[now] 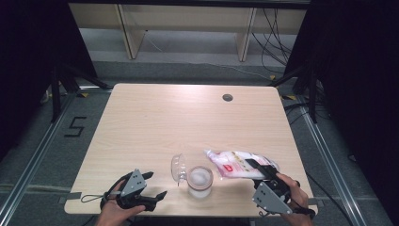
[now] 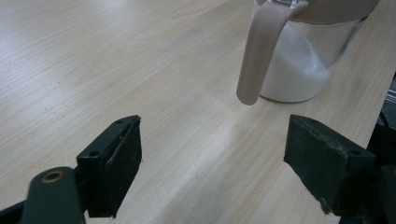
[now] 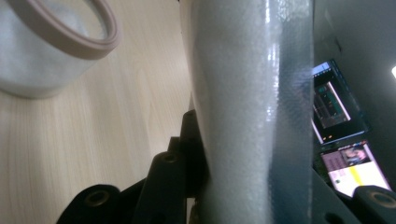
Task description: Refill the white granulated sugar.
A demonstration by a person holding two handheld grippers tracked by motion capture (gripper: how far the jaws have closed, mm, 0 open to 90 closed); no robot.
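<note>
Tabletop (image 1: 155, 117): pale wood, cable hole (image 1: 227, 97) at 1 o'clock | jar (image 1: 200, 181) of white powder stands at 6 o'clock, its hinged lid (image 1: 178, 167) flipped open.

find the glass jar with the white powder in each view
high view: jar low centre, left of the bag.
left gripper view: top right, beyond the open jaws.
right gripper view: top left, beside the gripped bag.
Shared landmark: its beige rim.
</note>
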